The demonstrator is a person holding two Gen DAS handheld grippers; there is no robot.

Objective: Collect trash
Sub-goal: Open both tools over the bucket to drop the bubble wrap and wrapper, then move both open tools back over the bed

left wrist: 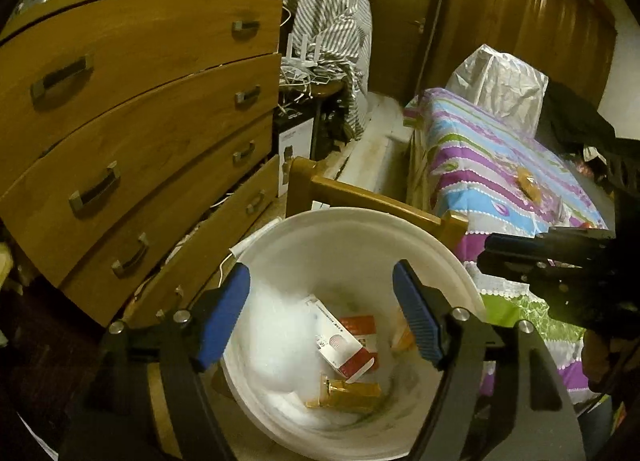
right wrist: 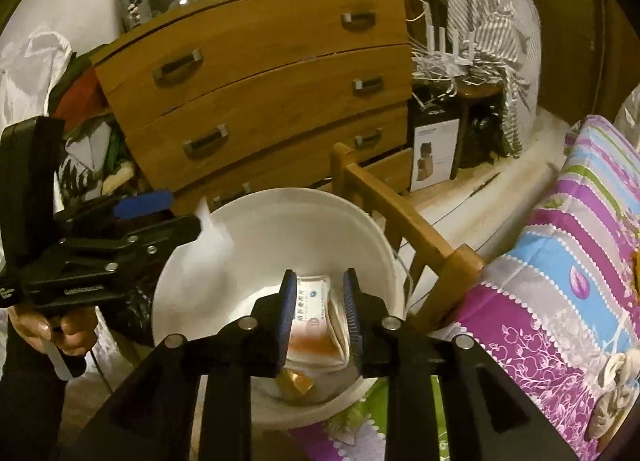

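A white bucket [left wrist: 352, 237] stands on the floor between the dresser and the bed. Inside lie a red-and-white carton [left wrist: 344, 345], a gold wrapper [left wrist: 344, 395] and crumpled white plastic [left wrist: 276, 345]. My left gripper [left wrist: 322, 313] is open and empty just above the bucket's mouth. My right gripper [right wrist: 318, 319] is shut on a white packet with red print [right wrist: 312, 321] and holds it over the bucket [right wrist: 280, 217]. A gold wrapper [right wrist: 296, 381] shows below it. The right gripper also shows in the left wrist view [left wrist: 492, 257], and the left one in the right wrist view [right wrist: 160, 213].
A wooden dresser [left wrist: 132, 109] stands to the left. A wooden bed frame [left wrist: 380, 201] and a bed with a striped floral cover [left wrist: 500, 173] are to the right. A box [right wrist: 434, 149], tangled cables and striped cloth sit behind. An orange scrap [left wrist: 530, 187] lies on the bed.
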